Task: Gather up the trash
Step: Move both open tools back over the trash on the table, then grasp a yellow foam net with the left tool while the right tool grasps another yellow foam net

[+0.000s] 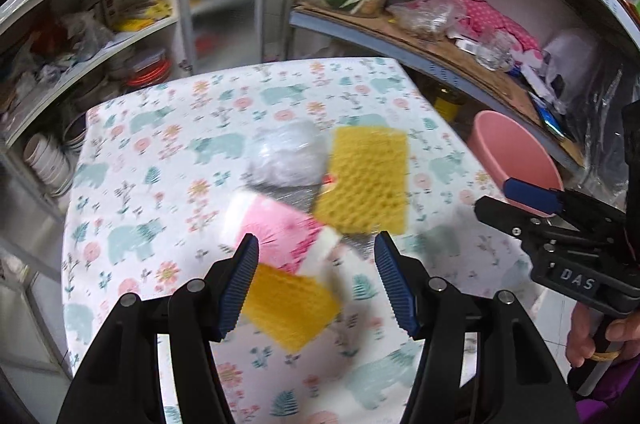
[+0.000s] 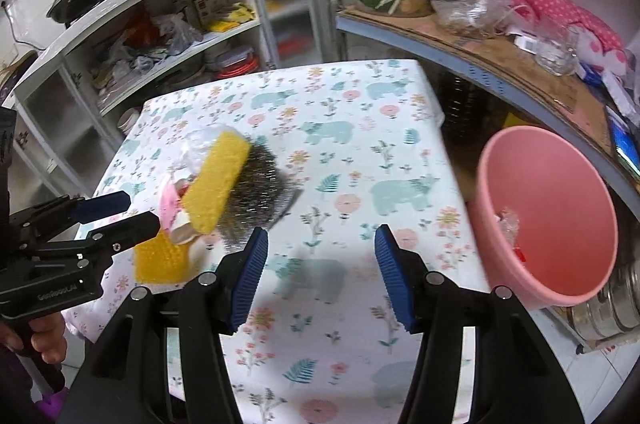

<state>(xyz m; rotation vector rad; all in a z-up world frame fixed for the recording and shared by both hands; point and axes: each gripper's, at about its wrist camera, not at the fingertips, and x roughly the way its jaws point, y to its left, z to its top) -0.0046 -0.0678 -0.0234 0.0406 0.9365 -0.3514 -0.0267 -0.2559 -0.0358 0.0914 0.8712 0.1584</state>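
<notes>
Trash lies in a loose heap on the desk (image 2: 340,159), left of its middle in the right wrist view. From the left: a pink and white wrapper (image 1: 276,228), light and crushable, best pinched at a free edge; a yellow sponge (image 1: 288,308), soft and springy, easy to squeeze across its short sides; a clear plastic bag (image 1: 286,155), slippery and shapeless; a second yellow sponge (image 1: 366,179) over what looks like steel wool (image 2: 260,187), though blur leaves that unsure. The left hand-held gripper (image 1: 316,280) hangs half open and empty over the near sponge. The right hand-held gripper (image 2: 320,276) is half open, empty. The pink bin (image 2: 548,212) stands off the right edge
</notes>
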